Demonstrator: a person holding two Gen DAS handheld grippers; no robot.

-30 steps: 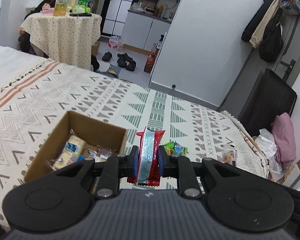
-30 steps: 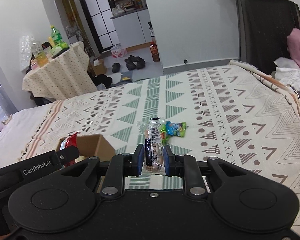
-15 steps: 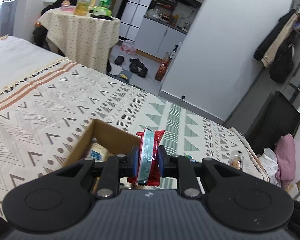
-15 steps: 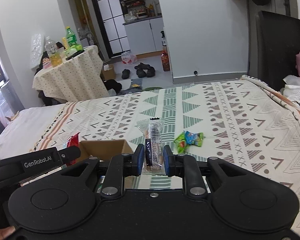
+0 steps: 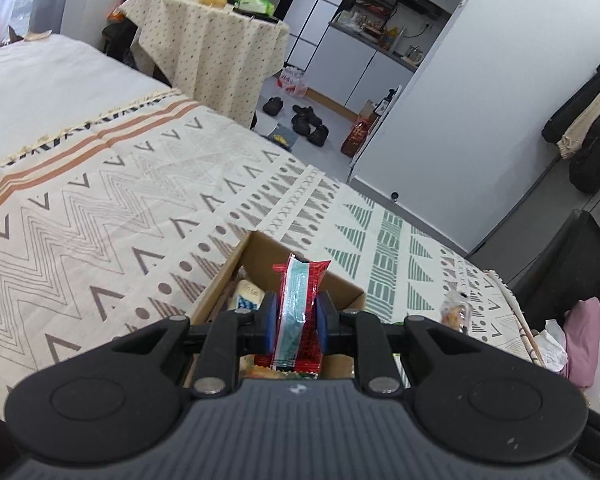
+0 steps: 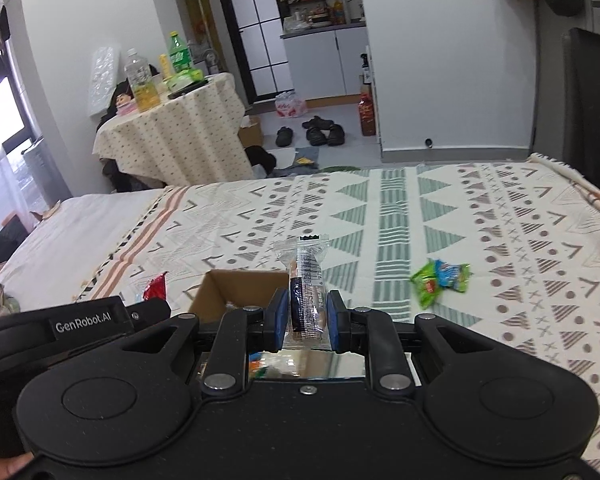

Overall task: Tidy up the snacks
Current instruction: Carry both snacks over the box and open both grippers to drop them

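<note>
Left wrist view shows the left gripper point(image 5: 297, 318) clamped on a red snack packet point(image 5: 300, 312) above the open cardboard box point(image 5: 256, 258) on the bed point(image 5: 100, 208), while the right gripper point(image 6: 305, 317) pinches a clear-wrapped snack point(image 6: 306, 280), green packets point(image 6: 440, 280) lying farther off.

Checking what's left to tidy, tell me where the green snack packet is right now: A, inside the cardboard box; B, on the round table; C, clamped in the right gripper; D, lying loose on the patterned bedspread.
D: the green snack packet lies loose on the patterned bedspread, right of the cardboard box.
</note>
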